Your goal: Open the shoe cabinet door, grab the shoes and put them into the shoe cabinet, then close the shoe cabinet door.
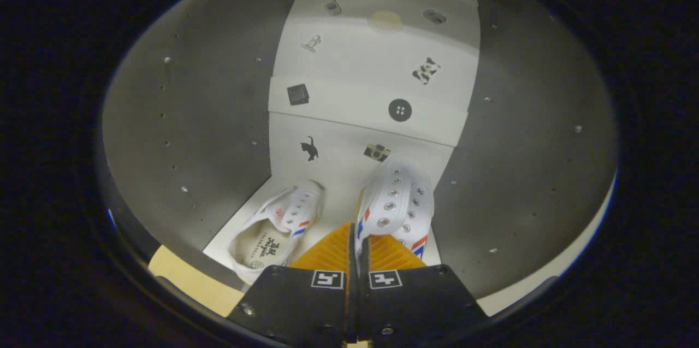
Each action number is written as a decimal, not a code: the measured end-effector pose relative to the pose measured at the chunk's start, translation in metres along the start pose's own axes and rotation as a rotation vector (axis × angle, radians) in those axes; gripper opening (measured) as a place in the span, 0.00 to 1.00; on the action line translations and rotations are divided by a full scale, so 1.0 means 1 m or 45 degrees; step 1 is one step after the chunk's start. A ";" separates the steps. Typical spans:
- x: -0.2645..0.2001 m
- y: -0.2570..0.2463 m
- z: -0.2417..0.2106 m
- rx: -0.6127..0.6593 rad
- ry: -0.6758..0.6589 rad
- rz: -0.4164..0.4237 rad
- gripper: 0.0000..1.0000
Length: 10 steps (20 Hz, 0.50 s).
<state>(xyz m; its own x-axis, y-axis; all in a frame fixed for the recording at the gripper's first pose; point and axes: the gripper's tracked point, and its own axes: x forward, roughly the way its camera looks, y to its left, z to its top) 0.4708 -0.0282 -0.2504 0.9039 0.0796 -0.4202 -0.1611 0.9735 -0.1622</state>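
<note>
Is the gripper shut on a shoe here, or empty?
Shut on the right shoe: the gripper has both fingers pressed on its side wall, inside the cabinet. The left shoe lies free.

Grey panels (pixel 191 129) flanking a white stepped board (pixel 349 91), dim surround.
Panels dotted with small holes; board carries small picture stickers (pixel 309 149) and catches the brightest light; tan patch (pixel 185 279) at its near corner.

dim overall | white panels (pixel 371 64) brightest, mild glare | fisheye-curved edges | soft focus
</note>
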 end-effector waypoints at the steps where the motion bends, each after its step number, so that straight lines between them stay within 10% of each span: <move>1: 0.011 0.003 -0.008 0.001 0.028 0.021 0.04; 10: 0.051 0.009 -0.038 -0.050 0.128 -0.023 0.24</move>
<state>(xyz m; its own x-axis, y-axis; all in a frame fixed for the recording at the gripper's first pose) 0.5008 -0.0234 -0.3070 0.8628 0.0380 -0.5042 -0.1620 0.9653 -0.2046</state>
